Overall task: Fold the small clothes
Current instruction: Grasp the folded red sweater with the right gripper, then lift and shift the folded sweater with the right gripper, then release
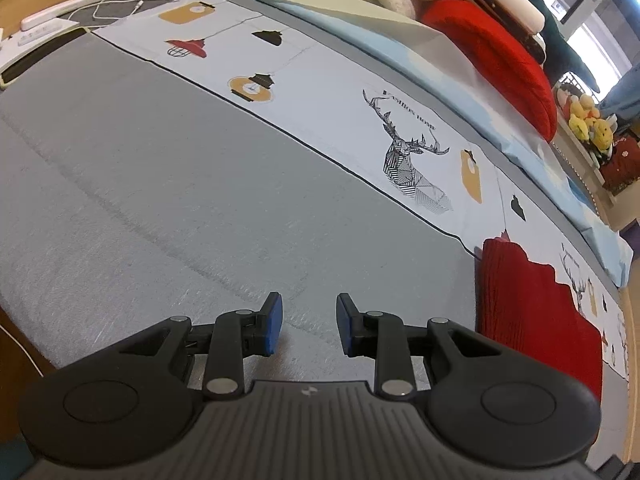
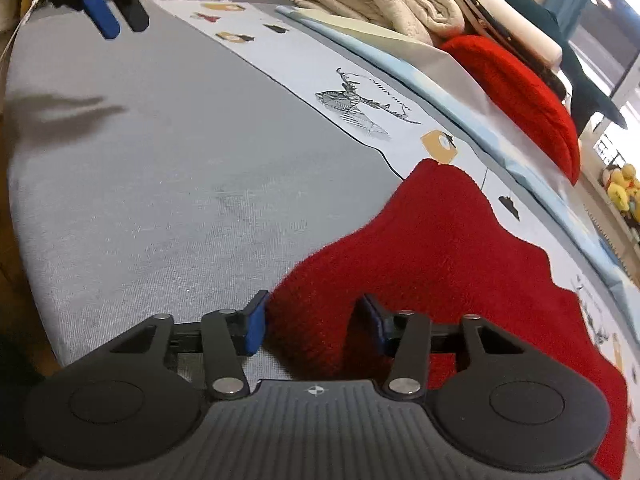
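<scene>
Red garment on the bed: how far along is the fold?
Done: nothing looks folded; the red garment lies spread, uneven-edged, on the grey bedcover. In hand: the right tongs stand open with a raised bit of its near edge between the pads, not clearly pinched. The left tongs are open and empty over bare bedcover, beside the garment. Left: grip, fold over, flatten.

I see the red knitted garment (image 2: 440, 248) lying flat on the grey surface, its far edge lapping onto the printed cloth (fuzzy, deep red), with one corner bunched up between my right gripper's pads.
</scene>
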Available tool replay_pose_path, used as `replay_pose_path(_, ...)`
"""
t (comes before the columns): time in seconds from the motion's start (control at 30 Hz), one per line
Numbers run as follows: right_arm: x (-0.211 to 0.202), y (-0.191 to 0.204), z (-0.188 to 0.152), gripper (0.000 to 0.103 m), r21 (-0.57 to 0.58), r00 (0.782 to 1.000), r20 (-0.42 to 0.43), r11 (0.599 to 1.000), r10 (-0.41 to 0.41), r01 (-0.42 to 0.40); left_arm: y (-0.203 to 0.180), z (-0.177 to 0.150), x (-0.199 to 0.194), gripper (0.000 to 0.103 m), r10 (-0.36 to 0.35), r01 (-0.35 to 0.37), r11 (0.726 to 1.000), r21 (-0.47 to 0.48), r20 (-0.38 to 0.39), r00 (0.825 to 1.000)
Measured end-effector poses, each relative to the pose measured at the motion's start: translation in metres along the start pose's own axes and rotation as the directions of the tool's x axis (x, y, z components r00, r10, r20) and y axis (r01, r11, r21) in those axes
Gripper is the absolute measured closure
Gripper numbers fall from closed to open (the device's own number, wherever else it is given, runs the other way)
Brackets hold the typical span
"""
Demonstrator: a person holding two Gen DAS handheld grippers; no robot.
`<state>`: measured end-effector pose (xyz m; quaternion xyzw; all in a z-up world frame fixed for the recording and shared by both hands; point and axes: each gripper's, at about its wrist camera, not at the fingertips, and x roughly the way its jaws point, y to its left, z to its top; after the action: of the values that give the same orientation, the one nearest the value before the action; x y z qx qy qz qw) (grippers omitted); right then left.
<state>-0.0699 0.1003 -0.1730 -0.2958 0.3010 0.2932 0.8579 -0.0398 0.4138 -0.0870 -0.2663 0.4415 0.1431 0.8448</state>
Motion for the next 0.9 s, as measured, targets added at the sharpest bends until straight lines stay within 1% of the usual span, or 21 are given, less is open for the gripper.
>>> replay_pose_path(0.03, -0.002, 0.001, 0.000, 0.064, -0.018, 1.000, 0.013, 1.000, -0.003, 0.003, 0.000, 0.000, 0.000, 0.071, 0.001, -0.001, 1.000, 0.002, 0.001, 1.000)
replay_pose_path(0.07, -0.002, 0.003, -0.001, 0.075, -0.048, 1.000, 0.029, 0.999, -0.009, 0.011, 0.000, 0.000, 0.001, 0.072, 0.002, -0.002, 1.000, 0.002, 0.001, 1.000)
replay_pose_path(0.1, -0.007, 0.008, -0.002, 0.079, -0.081, 0.999, 0.051, 0.996, -0.020, 0.024, 0.001, 0.000, 0.001, 0.072, 0.004, -0.004, 1.000, -0.001, 0.001, 1.000)
replay_pose_path(0.13, -0.011, 0.012, -0.001, 0.081, -0.104, 0.997, 0.066, 0.994, -0.034, 0.040, 0.002, -0.001, 0.001, 0.072, 0.005, -0.005, 1.000, -0.003, 0.000, 1.000)
replay_pose_path(0.2, -0.014, 0.013, 0.005, 0.084, -0.106, 0.995, 0.087, 0.993, -0.050, 0.059, 0.004, -0.001, 0.001, 0.072, 0.011, -0.011, 1.000, -0.006, -0.001, 1.000)
replay_pose_path(0.23, -0.018, 0.015, 0.010, 0.084, -0.108, 0.994, 0.096, 0.992, -0.060, 0.070, 0.006, -0.002, 0.001, 0.072, 0.015, -0.015, 1.000, -0.009, -0.002, 1.000)
replay_pose_path(0.3, -0.031, 0.021, 0.022, 0.085, -0.108, 0.987, 0.142, 0.990, -0.070, 0.086, 0.009, -0.003, 0.002, 0.072, 0.020, -0.020, 1.000, -0.021, -0.008, 1.000)
replay_pose_path(0.37, -0.043, 0.028, 0.032, 0.085, -0.091, 0.984, 0.175, 0.994, -0.037, 0.053, 0.011, -0.003, 0.003, 0.072, 0.020, -0.020, 0.999, -0.037, -0.015, 1.000)
replay_pose_path(0.43, -0.054, 0.035, 0.037, 0.085, -0.059, 0.981, 0.188, 0.998, 0.038, -0.028, 0.009, -0.003, 0.005, 0.072, 0.020, -0.021, 0.998, -0.051, -0.024, 1.000)
replay_pose_path(0.5, -0.061, 0.042, 0.042, 0.085, -0.035, 0.978, 0.191, 0.996, 0.086, -0.081, 0.003, -0.004, 0.008, 0.072, 0.020, -0.021, 0.998, -0.054, -0.030, 0.999)
replay_pose_path(0.53, -0.063, 0.040, 0.045, 0.085, 0.005, 0.976, 0.192, 0.995, 0.099, -0.102, -0.001, -0.004, 0.010, 0.072, 0.020, -0.022, 0.998, -0.054, -0.034, 0.999)
replay_pose_path(0.6, -0.070, 0.024, 0.053, 0.085, 0.126, 0.976, 0.194, 0.985, 0.095, -0.120, -0.013, -0.005, 0.014, 0.072, 0.014, -0.016, 0.999, -0.051, -0.040, 0.999)
replay_pose_path(0.67, -0.082, -0.009, 0.059, 0.085, 0.264, 0.974, 0.214, 0.955, 0.076, -0.133, -0.028, -0.004, 0.018, 0.072, 0.008, -0.010, 0.999, -0.033, -0.041, 0.999)
replay_pose_path(0.73, -0.099, -0.049, 0.057, 0.085, 0.385, 0.970, 0.242, 0.914, 0.034, -0.128, -0.048, -0.005, 0.024, 0.072, 0.001, -0.001, 1.000, -0.008, -0.047, 0.999)
replay_pose_path(0.8, -0.119, -0.100, 0.045, 0.086, 0.523, 0.964, 0.261, 0.845, -0.038, -0.109, -0.071, -0.006, 0.029, 0.072, -0.016, 0.017, 1.000, 0.023, -0.052, 0.999)
replay_pose_path(0.83, -0.130, -0.125, 0.034, 0.086, 0.588, 0.962, 0.261, 0.803, -0.077, -0.095, -0.082, -0.008, 0.032, 0.072, -0.022, 0.025, 0.999, 0.040, -0.054, 0.998)
replay_pose_path(0.87, -0.140, -0.151, 0.019, 0.086, 0.654, 0.959, 0.254, 0.753, -0.125, -0.075, -0.094, -0.009, 0.034, 0.072, -0.027, 0.031, 0.998, 0.059, -0.056, 0.998)
replay_pose_path(0.9, -0.151, -0.176, 0.000, 0.086, 0.719, 0.955, 0.238, 0.694, -0.180, -0.048, -0.108, -0.012, 0.037, 0.072, -0.032, 0.037, 0.996, 0.082, -0.060, 0.998)
